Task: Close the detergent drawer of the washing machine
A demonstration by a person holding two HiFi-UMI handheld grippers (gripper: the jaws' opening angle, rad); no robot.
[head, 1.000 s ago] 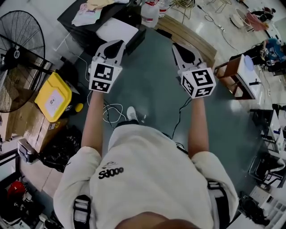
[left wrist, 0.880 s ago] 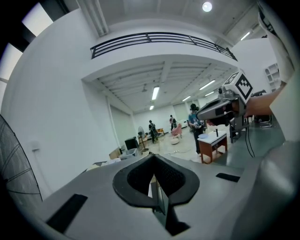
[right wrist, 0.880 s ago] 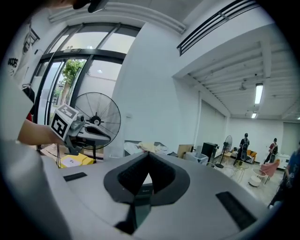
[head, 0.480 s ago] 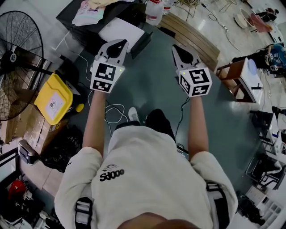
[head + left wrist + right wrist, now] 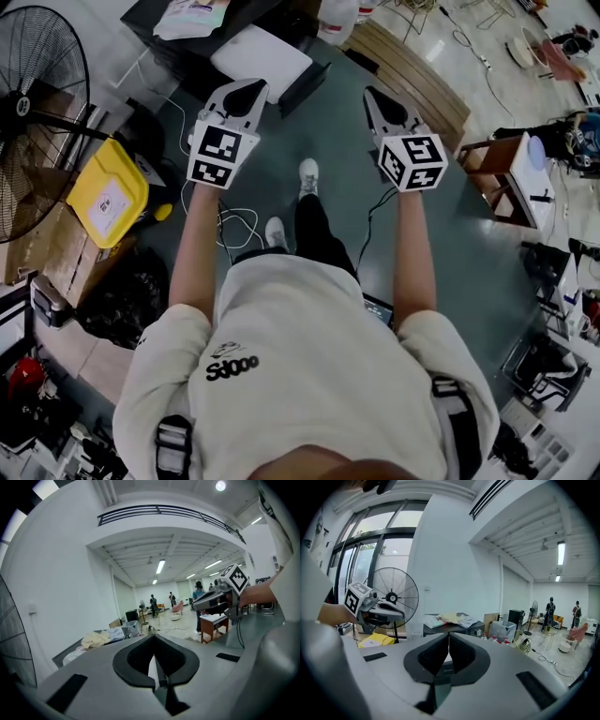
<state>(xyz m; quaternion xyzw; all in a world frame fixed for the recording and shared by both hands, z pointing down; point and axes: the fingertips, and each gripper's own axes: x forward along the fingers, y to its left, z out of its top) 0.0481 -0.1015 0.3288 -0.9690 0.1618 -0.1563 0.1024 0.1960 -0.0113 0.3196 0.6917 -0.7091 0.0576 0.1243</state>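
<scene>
A white-topped appliance [image 5: 261, 61] stands against a black table at the top of the head view; it looks like the washing machine, and its detergent drawer is not visible. My left gripper [image 5: 250, 88] is held in the air just short of it, jaws together and empty. My right gripper [image 5: 369, 95] hangs level to the right, over the grey floor, also closed on nothing. In the left gripper view the jaw tips [image 5: 153, 638] meet, with the right gripper [image 5: 220, 599] off to the side. In the right gripper view the tips [image 5: 448, 634] touch; a strip of the appliance shows low between them.
A large black fan [image 5: 37, 103] and a yellow box [image 5: 108, 199] stand at the left. A wooden bench [image 5: 412, 80] and a small wooden table [image 5: 506, 169] lie to the right. A white cable [image 5: 234, 230] trails on the floor by the person's shoe [image 5: 307, 173].
The person has stepped forward: a leg and shoe now show between the arms. Both shut grippers have come nearer the white appliance, which sits lower in the view.
</scene>
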